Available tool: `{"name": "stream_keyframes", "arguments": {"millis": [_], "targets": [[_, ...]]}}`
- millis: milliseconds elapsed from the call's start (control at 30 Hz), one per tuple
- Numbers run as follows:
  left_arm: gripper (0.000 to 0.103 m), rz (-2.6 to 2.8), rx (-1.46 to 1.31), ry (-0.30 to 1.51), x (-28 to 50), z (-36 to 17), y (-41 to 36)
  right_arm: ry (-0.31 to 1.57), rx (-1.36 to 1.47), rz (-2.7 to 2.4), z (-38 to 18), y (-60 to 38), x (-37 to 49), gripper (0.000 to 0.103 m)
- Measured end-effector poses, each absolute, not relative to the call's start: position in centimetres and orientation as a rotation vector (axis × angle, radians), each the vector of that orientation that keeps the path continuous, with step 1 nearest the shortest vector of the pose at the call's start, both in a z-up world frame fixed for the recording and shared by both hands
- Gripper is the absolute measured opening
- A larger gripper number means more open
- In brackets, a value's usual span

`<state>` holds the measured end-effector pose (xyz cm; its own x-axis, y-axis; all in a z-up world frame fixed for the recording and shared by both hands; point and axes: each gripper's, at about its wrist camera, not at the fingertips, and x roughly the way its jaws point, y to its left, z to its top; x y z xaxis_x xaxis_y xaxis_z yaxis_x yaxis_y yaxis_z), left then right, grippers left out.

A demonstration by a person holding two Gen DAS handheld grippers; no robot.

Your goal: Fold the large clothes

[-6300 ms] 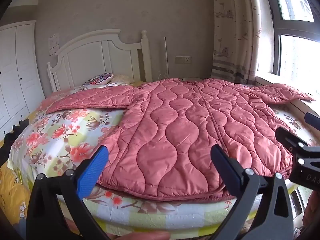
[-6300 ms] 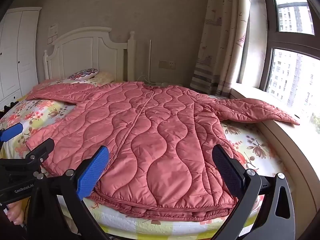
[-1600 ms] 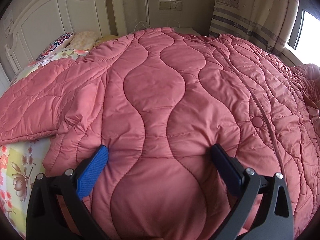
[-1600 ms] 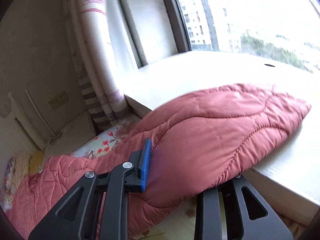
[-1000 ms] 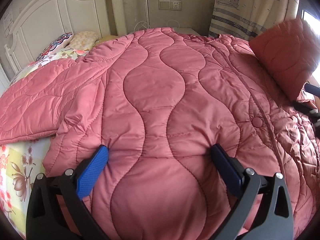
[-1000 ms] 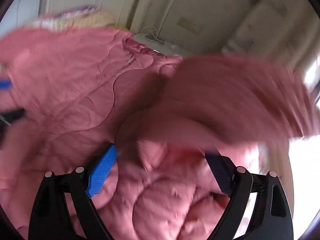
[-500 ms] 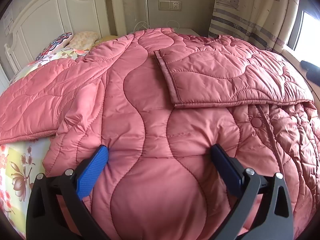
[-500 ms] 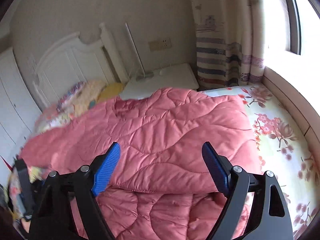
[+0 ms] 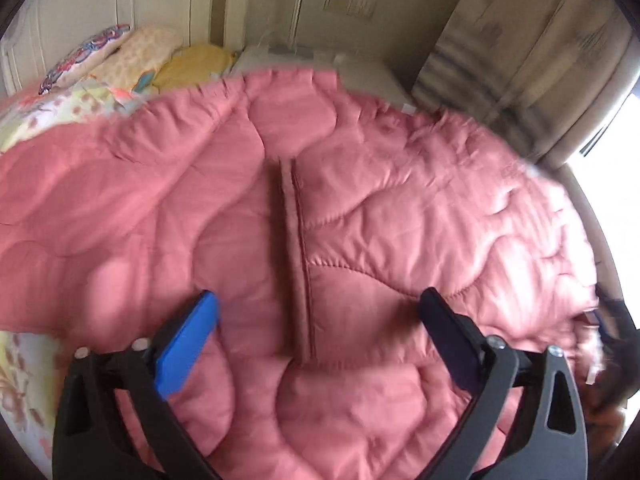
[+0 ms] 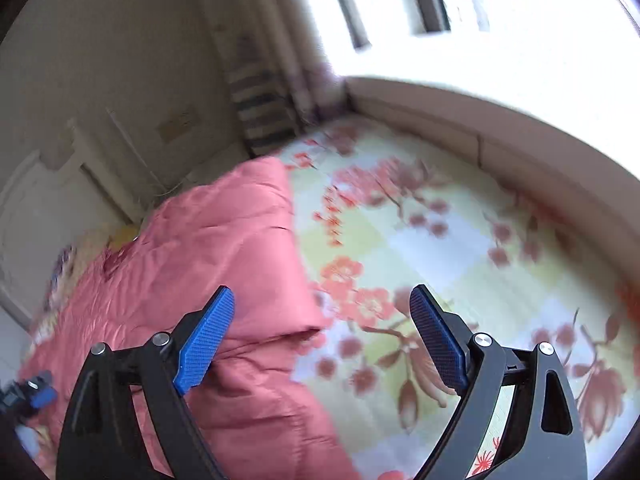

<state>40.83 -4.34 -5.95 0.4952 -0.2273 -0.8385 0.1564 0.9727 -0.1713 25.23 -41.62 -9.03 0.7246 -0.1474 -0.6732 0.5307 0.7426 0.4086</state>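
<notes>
A large pink quilted padded jacket lies spread across a bed covered by a floral bedsheet of pink blossoms on pale yellow and white squares. In the left wrist view, the left hand-held gripper sits low over the jacket with its two fingers spread wide apart, released and gripping nothing; a blue pad shows on its left finger. Straight ahead of it, between the fingers, a folded sleeve lies over the jacket body, its stitched cuff edge running away from the gripper. Beyond the jacket, ahead and to the left, are patterned pillows against a white headboard; ahead and to the right hangs a striped beige curtain. In the right wrist view, the right hand-held gripper is likewise released, fingers wide apart and holding nothing, above the jacket's side edge: pink fabric lies under its left finger and bare bedsheet under its right. A pale window ledge curves ahead and to the right, under a bright window. Both views are somewhat blurred.
</notes>
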Motion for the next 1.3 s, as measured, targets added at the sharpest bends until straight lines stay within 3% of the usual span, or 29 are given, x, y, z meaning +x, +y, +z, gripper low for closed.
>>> {"name": "stream_keyframes", "arguments": {"millis": [67, 133, 167, 467, 667, 1067, 1300], "targets": [[0.071, -0.199, 0.018, 0.938, 40.1, -6.3, -5.8, 0.650, 0.627, -0.408, -9.0, -42.0, 25.1, 0.087], [0.026, -0.222, 0.075, 0.904, 39.3, -5.9, -7.0, 0.652, 0.591, -0.400, -8.7, -41.6, 25.4, 0.087], [0.022, -0.202, 0.091, 0.889, 39.0, -5.3, -7.3, 0.654, 0.574, -0.400, -8.6, -41.4, 25.5, 0.088], [0.019, -0.304, -0.085, 0.707, 35.4, 2.6, -4.4, 0.643, 0.639, -0.409, -9.3, -41.7, 24.9, 0.089], [0.019, -0.344, -0.157, 0.727, 37.3, 4.7, -3.3, 0.646, 0.652, -0.407, -9.5, -42.1, 25.0, 0.090], [0.019, -0.243, -0.198, 0.907, 37.4, -4.1, -0.1, 0.647, 0.648, -0.403, -9.5, -42.0, 25.1, 0.090], [0.001, -0.317, -0.231, 0.656, 37.6, 7.6, -0.5, 0.653, 0.664, -0.413, -9.6, -42.2, 25.1, 0.090]]}}
